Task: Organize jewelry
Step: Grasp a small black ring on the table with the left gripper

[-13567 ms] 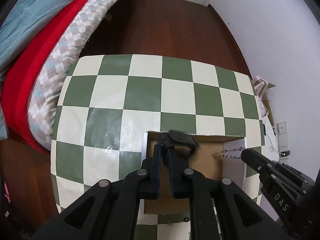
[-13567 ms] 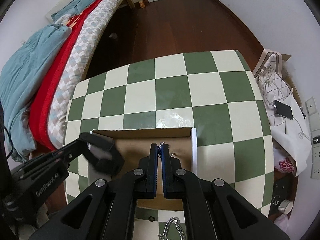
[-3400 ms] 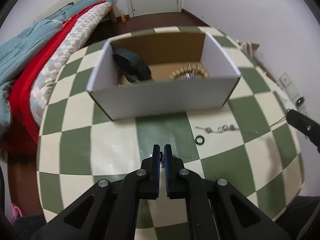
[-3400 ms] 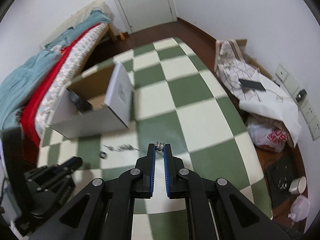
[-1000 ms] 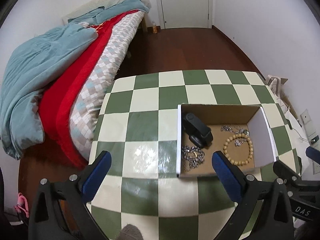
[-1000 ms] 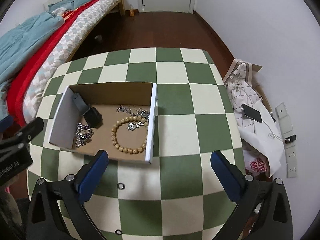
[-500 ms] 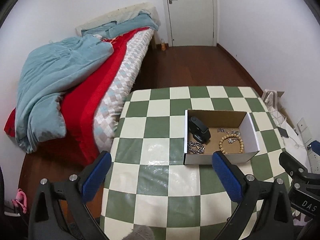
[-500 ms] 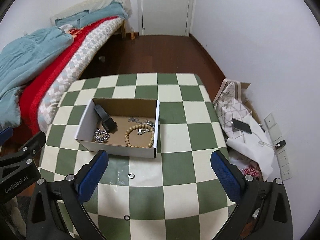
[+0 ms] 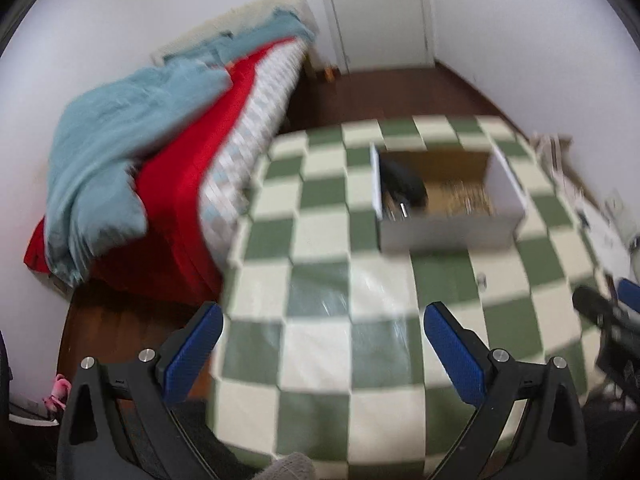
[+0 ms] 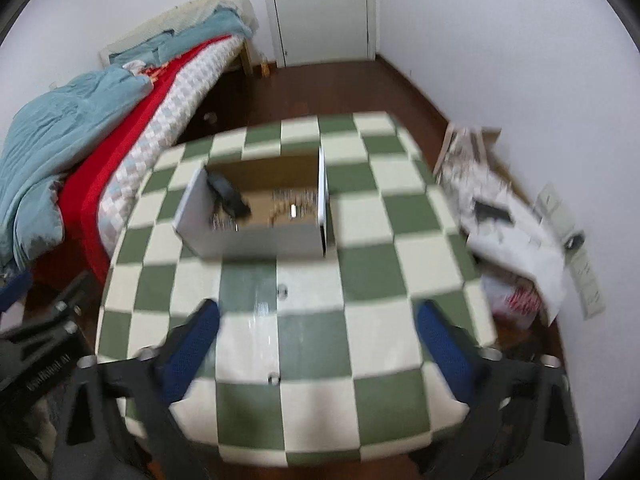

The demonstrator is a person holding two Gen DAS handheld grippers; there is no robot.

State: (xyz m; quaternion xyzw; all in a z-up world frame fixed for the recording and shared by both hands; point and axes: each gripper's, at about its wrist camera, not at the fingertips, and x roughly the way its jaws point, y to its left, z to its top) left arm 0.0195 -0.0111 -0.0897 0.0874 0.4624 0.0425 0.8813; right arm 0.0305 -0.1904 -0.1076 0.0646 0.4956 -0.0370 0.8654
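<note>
Two small rings (image 10: 283, 291) lie on the checkered table (image 10: 372, 280) at frame centre, light, hard and slippery, best pinched across the band; left gripper (image 9: 320, 354) open, right gripper (image 10: 318, 342) closing, empty.

Worktop (image 10: 372, 240): green-and-cream chequered surface, glossy. Resting directly on it, toward the far side, an open cardboard box (image 10: 256, 236) with white outer walls, contents blurred. Two small dark rings lie on the bare surface nearer the viewer: one (image 10: 282, 290) just in front of the box, another (image 10: 273, 379) further forward.
</note>
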